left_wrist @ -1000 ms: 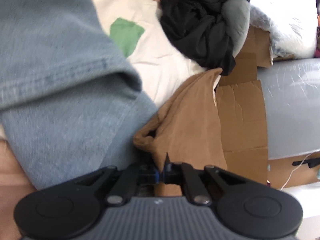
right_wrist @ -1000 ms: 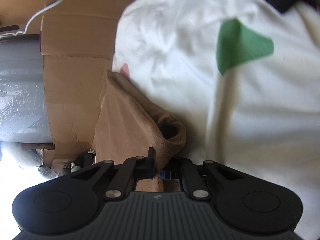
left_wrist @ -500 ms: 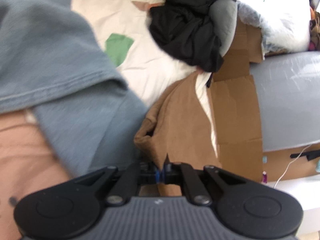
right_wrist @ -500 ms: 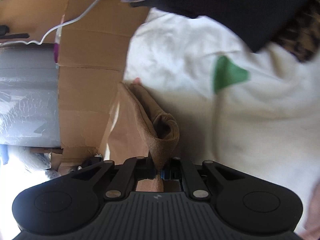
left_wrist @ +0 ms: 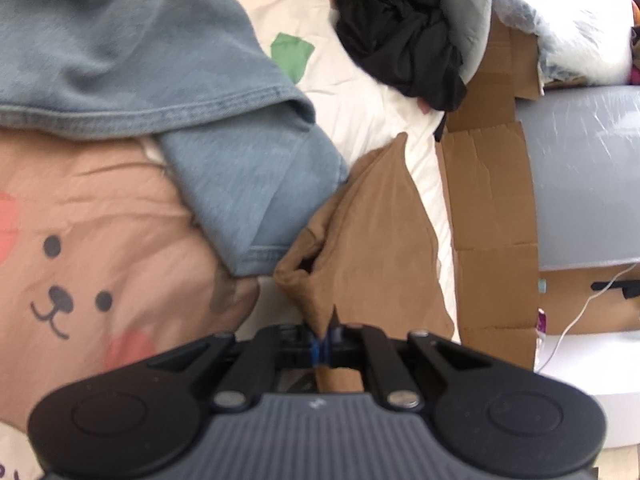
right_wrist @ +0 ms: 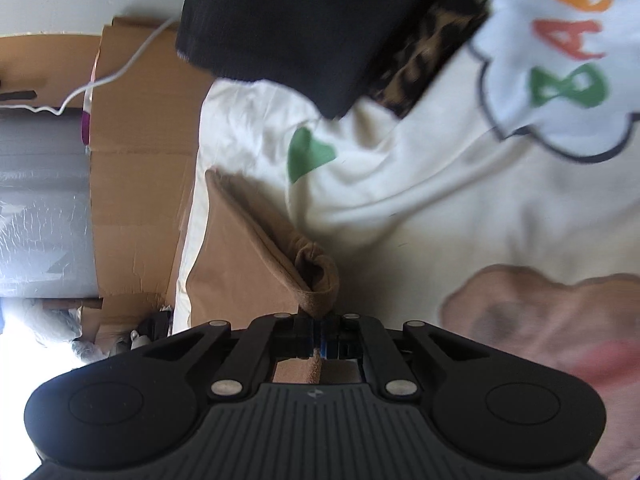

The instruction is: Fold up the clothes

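Observation:
A brown garment (left_wrist: 376, 240) hangs stretched between my two grippers above the white printed bedsheet (left_wrist: 360, 92). My left gripper (left_wrist: 325, 344) is shut on one edge of it; the cloth bunches into a fold just ahead of the jaws. In the right wrist view my right gripper (right_wrist: 320, 340) is shut on the other edge of the brown garment (right_wrist: 248, 264), which drapes down toward the bed's edge.
A folded blue-grey garment (left_wrist: 140, 60) lies on a pink bear-print cloth (left_wrist: 80, 260) at left. A black clothes heap (left_wrist: 400, 36) sits farther back. Cardboard (left_wrist: 492, 220) and a grey surface (left_wrist: 588, 168) border the bed. A black garment (right_wrist: 304, 20) and leopard-print cloth (right_wrist: 424, 64) lie beyond.
Both grippers have pulled back along the bed with the brown garment still held. The bear-print cloth and letter print have come into view.

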`<state>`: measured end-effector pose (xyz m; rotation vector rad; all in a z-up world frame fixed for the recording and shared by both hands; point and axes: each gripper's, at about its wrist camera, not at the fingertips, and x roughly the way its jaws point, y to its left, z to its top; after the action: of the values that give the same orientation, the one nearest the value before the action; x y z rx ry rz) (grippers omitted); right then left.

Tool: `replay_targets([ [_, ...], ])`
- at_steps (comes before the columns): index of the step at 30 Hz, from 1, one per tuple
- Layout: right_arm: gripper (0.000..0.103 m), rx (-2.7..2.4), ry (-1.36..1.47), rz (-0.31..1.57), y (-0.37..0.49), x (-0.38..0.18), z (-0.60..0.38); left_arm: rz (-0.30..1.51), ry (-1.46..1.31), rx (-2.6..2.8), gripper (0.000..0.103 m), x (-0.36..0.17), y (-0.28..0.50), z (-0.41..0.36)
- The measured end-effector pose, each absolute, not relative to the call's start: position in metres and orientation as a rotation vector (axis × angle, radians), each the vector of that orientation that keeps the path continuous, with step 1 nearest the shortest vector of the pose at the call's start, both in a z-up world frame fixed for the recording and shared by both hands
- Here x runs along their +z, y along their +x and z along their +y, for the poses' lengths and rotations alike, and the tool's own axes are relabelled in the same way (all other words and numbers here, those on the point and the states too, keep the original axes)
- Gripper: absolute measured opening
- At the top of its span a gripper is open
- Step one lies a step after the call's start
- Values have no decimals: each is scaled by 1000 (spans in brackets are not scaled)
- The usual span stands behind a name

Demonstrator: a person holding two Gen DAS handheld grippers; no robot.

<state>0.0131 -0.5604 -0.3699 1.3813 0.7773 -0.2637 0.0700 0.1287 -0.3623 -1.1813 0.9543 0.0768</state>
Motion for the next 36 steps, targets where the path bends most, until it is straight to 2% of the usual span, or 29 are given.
replay_targets([
  [7,2,-287,1295,843,2,-377,-555,1006,-1165,89,3,-386,72,129],
  [9,5,-299,1275,863,-2,-374,-556,1010,-1159,77,3,-388,72,130],
  [19,6,-283,1074,942,5,-321,-558,1049,-1129,49,4,-387,78,139],
  [28,6,-101,657,1101,78,-265,-494,1096,-1082,-9,4,-381,85,140],
  [36,6,28,586,1154,113,-290,-407,1039,-1109,-39,4,-389,71,143],
])
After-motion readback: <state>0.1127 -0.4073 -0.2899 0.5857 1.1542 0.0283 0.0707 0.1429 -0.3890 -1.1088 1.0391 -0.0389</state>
